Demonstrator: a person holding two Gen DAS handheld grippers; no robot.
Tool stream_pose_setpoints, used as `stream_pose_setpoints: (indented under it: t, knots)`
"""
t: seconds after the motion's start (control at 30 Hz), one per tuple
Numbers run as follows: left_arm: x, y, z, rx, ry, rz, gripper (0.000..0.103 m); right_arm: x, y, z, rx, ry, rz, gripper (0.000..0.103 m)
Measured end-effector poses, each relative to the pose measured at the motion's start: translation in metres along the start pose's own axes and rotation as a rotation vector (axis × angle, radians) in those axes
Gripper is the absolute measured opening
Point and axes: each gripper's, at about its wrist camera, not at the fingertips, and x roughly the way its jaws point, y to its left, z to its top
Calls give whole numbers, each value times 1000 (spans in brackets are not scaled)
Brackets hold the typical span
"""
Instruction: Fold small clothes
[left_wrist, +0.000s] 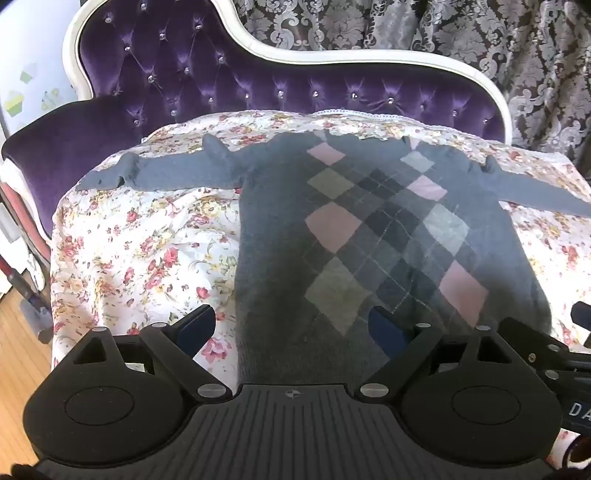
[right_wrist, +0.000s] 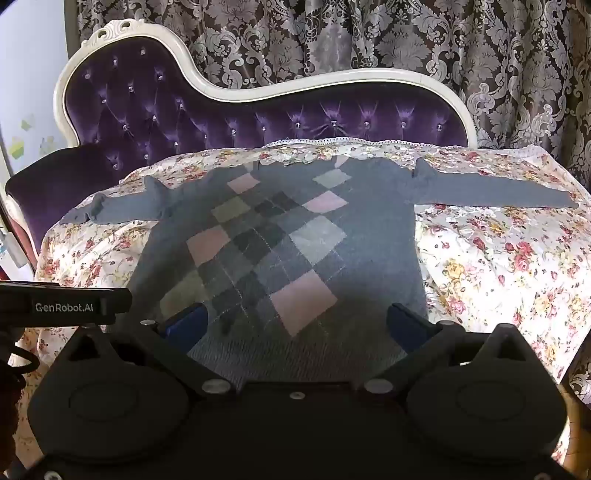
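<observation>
Grey sweater (left_wrist: 369, 236) with pink, pale grey and dark diamond argyle front, on white quilt (left_wrist: 147, 240) with red and yellow flowers, purple tufted sofa back (right_wrist: 258, 122) behind quilt, cream frame, brown-and-silver damask curtain (right_wrist: 406, 37) above

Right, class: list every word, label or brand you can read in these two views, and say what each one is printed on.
"GenRobot.AI": white print on the black side of the left gripper, seen in the right wrist view.
"DA": white letters, cut off by the frame edge, on the right gripper, seen in the left wrist view.
The sweater shows no text.
</observation>
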Motion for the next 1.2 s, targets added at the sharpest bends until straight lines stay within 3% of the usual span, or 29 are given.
stream_pose_setpoints:
  t: [1.2]
  knots:
    - [4,2,-4,9,17,14,90,4,5,-7,1,26,1,102]
